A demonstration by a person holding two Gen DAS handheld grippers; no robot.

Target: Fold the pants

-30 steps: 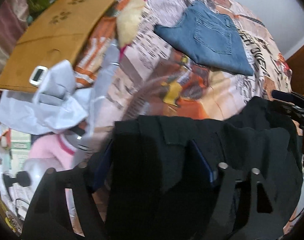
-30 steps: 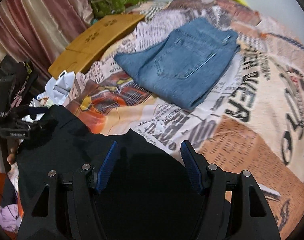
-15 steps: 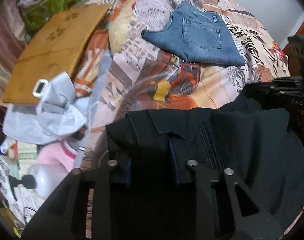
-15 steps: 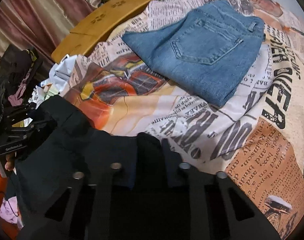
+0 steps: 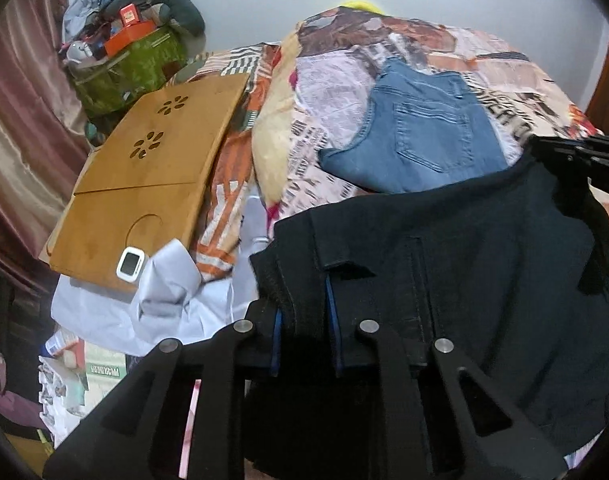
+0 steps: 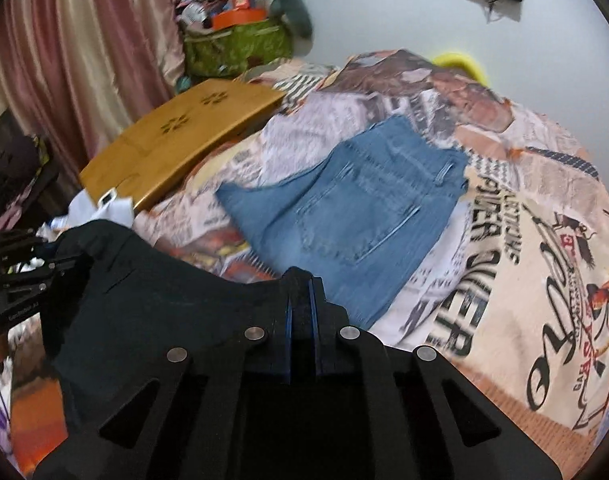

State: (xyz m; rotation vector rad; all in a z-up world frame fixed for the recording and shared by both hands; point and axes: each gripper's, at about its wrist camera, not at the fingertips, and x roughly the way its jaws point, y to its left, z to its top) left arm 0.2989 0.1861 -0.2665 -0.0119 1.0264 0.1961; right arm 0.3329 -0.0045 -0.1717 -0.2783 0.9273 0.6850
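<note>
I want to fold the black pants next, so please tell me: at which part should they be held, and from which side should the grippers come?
Hold the black pants at the thick top edge, one gripper near each end, coming from above. That edge is stiff and stitched, so it should not slip. The left gripper and right gripper have just been closing and now pinch that edge, with the cloth hanging between them.

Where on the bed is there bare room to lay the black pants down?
The freest patch is the printed bedspread right of the folded jeans, toward the bed's edge. A narrower strip lies between the jeans and the black pants. The side by the wooden tray and white cloth is crowded.
</note>
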